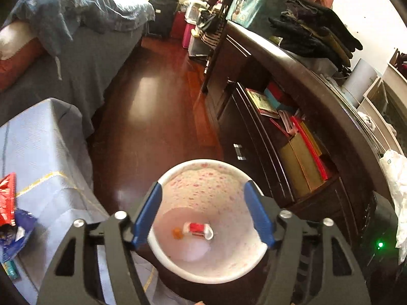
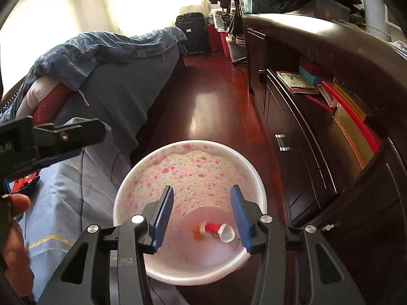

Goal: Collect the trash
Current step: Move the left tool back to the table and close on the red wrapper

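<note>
A white trash bin with a pink flower pattern point(image 1: 203, 164) point(image 2: 189, 145) stands on the floor between the covered table and the dark cabinet. At its bottom lie a small red and white container point(image 1: 198, 229) point(image 2: 216, 230) and an orange scrap point(image 1: 177, 233) point(image 2: 197, 233). My left gripper point(image 1: 203, 193) is open and empty above the bin's mouth. My right gripper point(image 2: 202, 198) is also open and empty over the bin. A red wrapper point(image 1: 6, 198) and a blue wrapper point(image 1: 15, 231) lie on the table at the left.
A table under a light blue cloth point(image 1: 45, 147) point(image 2: 76, 203) is on the left, a bed with blue bedding point(image 1: 76, 25) beyond it. A dark cabinet point(image 1: 292, 127) point(image 2: 318, 127) with books and bags runs along the right. Dark red wood floor point(image 1: 152, 101) lies between.
</note>
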`<action>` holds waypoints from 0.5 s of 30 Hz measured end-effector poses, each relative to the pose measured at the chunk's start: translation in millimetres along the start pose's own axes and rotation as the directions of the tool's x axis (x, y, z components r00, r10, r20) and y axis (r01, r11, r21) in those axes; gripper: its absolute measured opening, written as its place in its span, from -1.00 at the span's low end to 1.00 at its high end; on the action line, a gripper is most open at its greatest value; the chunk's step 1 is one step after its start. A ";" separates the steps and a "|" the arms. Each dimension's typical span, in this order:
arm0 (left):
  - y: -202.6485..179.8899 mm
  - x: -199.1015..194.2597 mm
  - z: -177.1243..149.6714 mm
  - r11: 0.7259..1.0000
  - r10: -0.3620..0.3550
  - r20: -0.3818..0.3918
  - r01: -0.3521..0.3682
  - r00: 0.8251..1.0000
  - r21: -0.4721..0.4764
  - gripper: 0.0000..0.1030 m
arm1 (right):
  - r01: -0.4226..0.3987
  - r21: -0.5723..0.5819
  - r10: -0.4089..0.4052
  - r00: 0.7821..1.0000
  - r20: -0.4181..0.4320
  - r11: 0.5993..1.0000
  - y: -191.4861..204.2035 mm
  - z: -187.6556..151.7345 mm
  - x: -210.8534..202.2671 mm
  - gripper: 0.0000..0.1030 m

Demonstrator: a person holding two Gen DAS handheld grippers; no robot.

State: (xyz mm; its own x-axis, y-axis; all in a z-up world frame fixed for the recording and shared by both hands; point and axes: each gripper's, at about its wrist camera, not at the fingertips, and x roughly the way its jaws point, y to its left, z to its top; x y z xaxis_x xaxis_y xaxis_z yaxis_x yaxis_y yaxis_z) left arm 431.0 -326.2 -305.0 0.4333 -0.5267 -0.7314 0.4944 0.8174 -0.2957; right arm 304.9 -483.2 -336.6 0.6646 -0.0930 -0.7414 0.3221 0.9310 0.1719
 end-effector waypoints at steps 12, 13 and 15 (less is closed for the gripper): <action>45.8 -116.7 -37.8 0.930 0.367 0.124 -0.367 0.922 -0.027 0.76 | -0.024 -0.066 0.025 1.000 0.016 0.998 52.0 -14.7 -65.9 0.51; 56.7 -130.0 -41.2 0.911 0.412 0.125 -0.409 0.903 -0.051 0.78 | -0.038 -0.080 0.040 0.999 0.024 0.996 60.3 -15.9 -73.3 0.55; 74.3 -145.9 -43.0 0.885 0.465 0.119 -0.457 0.877 -0.091 0.83 | -0.074 -0.106 0.078 0.996 0.032 0.992 76.8 -18.1 -84.8 0.57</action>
State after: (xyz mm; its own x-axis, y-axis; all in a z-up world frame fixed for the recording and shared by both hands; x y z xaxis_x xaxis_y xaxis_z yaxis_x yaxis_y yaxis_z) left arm 372.2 -178.6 -246.7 0.6998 -0.1093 -0.7059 0.1709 0.9851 0.0168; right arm 261.0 -397.4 -272.3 0.7086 -0.0310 -0.7049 0.1986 0.9674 0.1571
